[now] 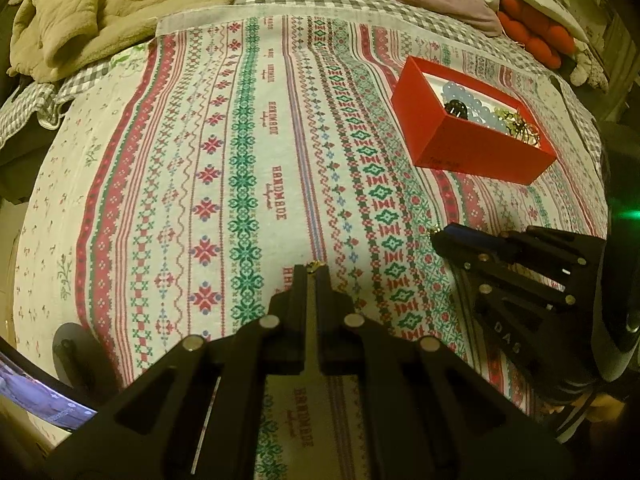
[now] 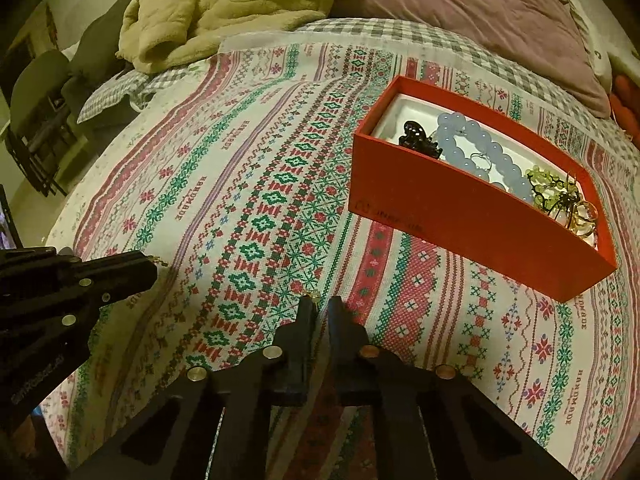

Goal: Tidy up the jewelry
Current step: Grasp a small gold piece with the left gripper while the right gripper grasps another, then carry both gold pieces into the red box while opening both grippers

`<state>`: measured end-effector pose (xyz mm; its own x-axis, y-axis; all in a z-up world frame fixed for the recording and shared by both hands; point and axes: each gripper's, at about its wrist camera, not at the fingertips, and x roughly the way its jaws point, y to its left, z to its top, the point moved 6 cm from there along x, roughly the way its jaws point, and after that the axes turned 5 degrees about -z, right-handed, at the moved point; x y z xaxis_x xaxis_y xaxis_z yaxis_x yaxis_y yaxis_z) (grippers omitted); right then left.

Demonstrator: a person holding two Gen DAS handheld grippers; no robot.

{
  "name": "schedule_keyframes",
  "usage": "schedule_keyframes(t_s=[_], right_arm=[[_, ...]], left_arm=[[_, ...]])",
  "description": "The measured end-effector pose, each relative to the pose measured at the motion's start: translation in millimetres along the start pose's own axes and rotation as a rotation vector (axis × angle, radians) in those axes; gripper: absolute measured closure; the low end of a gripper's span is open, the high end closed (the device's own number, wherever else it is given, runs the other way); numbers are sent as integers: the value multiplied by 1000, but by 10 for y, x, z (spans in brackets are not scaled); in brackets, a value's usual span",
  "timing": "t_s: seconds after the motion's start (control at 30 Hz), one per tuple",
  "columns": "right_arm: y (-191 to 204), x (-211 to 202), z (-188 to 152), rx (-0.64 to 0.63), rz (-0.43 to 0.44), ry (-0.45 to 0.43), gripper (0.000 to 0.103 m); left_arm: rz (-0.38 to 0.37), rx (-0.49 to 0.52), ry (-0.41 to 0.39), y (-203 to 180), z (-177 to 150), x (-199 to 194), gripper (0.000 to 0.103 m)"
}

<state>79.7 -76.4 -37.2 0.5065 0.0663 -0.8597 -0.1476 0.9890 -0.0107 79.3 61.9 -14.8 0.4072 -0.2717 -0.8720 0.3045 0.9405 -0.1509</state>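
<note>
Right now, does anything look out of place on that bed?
Mostly tidy: the beads sit inside the red box. The odd bit is a tiny gold piece outside it, pinched at the left gripper tips, with another glint by the right gripper.

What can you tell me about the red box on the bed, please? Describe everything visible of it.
The red box is a rectangular, open-topped box, apparently cardboard, with a white lining and faint lettering on its long side. It rests flat on the patterned cloth, set at an angle to the stripes. Inside lie a pale blue bead bracelet, a glossy black piece, green beads and gold-coloured rings. Neither gripper touches it.
</note>
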Motion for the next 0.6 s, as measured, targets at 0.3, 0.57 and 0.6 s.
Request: schedule_keyframes(t_s=[0.3, 0.57, 0.6], right_arm=[[-91, -114, -38, 15, 18, -4, 99], [-323, -273, -89, 49, 47, -18, 99], [-334, -303, -94, 50, 69, -27, 99]], left_arm=[[-7, -2, -10, -48, 65, -3, 98], [-23, 3, -19, -152, 116, 5, 98], [-23, 3, -19, -162, 124, 10, 98]])
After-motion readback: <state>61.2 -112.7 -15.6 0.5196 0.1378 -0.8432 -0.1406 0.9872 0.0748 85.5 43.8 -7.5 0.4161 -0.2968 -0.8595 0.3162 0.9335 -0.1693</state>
